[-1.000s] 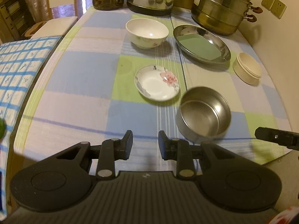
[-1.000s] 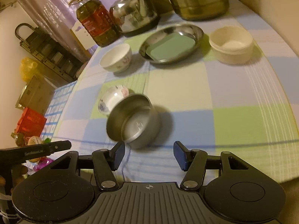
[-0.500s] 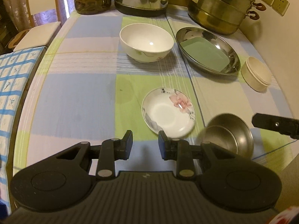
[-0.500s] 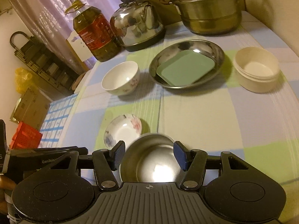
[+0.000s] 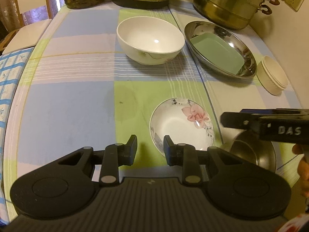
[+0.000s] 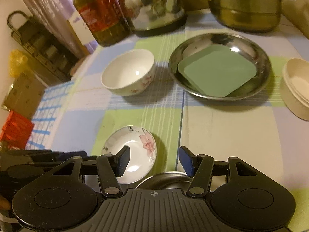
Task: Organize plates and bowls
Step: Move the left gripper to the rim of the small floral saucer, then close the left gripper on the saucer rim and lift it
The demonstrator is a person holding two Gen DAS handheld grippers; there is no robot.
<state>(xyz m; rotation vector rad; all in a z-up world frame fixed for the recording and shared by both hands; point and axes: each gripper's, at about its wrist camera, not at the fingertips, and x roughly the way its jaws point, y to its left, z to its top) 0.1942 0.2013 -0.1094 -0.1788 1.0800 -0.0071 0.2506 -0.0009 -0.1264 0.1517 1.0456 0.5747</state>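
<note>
Plates and bowls lie spread over a checked tablecloth [image 5: 73, 104]. Just ahead of the left gripper [image 5: 150, 147], slightly to its right, sits a small flowered saucer [image 5: 181, 124]; the jaws stand narrowly apart with nothing between them, over bare cloth. Farther ahead is a white bowl [image 5: 150, 38], and to its right a steel plate [image 5: 220, 48] holding a green square dish [image 5: 216, 53]. A cream cup [image 5: 273, 77] stands beyond the plate's right edge. The right gripper [image 6: 154, 159] hangs with its jaws moderately wide and empty; a steel bowl [image 6: 166, 179] sits low between and beneath its fingers, the pads clear of the rim. The saucer lies just left of that bowl. At the far edge stand an oil bottle [image 6: 102, 13], a kettle [image 6: 154, 9] and a steamer pot [image 6: 245, 5].
</note>
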